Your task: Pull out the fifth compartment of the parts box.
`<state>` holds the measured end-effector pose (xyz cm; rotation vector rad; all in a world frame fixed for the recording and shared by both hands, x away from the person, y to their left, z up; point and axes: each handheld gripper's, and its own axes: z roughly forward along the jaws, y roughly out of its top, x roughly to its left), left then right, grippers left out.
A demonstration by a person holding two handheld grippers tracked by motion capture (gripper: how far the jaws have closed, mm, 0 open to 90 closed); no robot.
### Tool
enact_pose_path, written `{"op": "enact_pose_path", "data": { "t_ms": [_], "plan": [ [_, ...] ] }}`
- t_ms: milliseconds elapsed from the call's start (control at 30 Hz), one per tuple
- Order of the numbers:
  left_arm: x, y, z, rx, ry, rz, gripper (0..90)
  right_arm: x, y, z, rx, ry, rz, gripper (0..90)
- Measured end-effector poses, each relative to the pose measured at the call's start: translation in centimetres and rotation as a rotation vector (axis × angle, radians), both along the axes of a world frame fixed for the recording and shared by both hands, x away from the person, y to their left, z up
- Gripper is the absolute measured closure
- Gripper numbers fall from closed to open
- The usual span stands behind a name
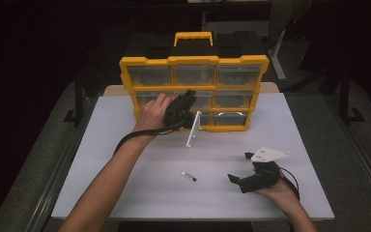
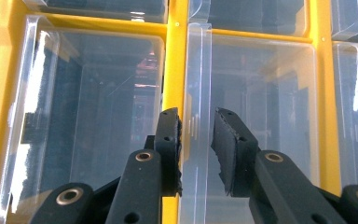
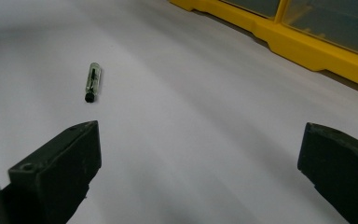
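Note:
A yellow organizer [image 1: 193, 61] with clear drawers stands upright at the back of the white table [image 1: 125, 193]. My left gripper [image 1: 188, 98] is up against its front, at the middle drawer of the middle row. In the left gripper view the two black jaws [image 2: 196, 140] flank the clear upright pull ridge [image 2: 198, 70] of a drawer, and the pads press on it. My right gripper [image 1: 239, 166] rests near the table's front right, jaws wide apart [image 3: 200, 163] with nothing between them. A small glass tube with a black tip [image 1: 189, 176] [image 3: 92, 83] lies on the table ahead of it.
The organizer's yellow base [image 3: 307, 46] runs along the far side in the right gripper view. Its yellow carry handle [image 1: 193, 36] sticks up at the top. A dark floor and table legs surround the table.

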<state>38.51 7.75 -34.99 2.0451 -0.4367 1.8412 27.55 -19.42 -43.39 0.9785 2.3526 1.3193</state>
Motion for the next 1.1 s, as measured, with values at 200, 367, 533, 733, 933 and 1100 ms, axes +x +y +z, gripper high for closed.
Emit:
{"op": "enact_pose_path", "data": {
  "t_ms": [200,367,533,733,933,1100],
  "plan": [
    [0.08,-0.03,0.04,-0.016,0.010,-0.009,75.2,-0.03,0.01,0.02,0.001,0.001,0.000,0.0],
    [0.03,0.00,0.16,-0.006,0.008,-0.002,77.0,-0.03,0.00,0.02,0.001,0.001,0.000,0.0],
    [0.01,0.05,0.14,0.004,0.001,-0.002,77.5,-0.04,0.01,0.03,0.002,0.001,0.000,0.0],
    [-0.02,0.05,0.08,0.011,-0.004,-0.006,78.5,-0.03,0.02,0.02,0.002,0.001,0.001,0.0],
    [-0.14,0.03,0.06,0.024,-0.006,-0.005,78.9,0.01,-0.01,0.01,0.002,0.000,0.001,0.0],
    [-0.29,0.01,0.00,0.029,-0.013,-0.001,78.9,-0.01,-0.01,0.02,0.003,0.001,-0.001,0.0]
  ]
}}
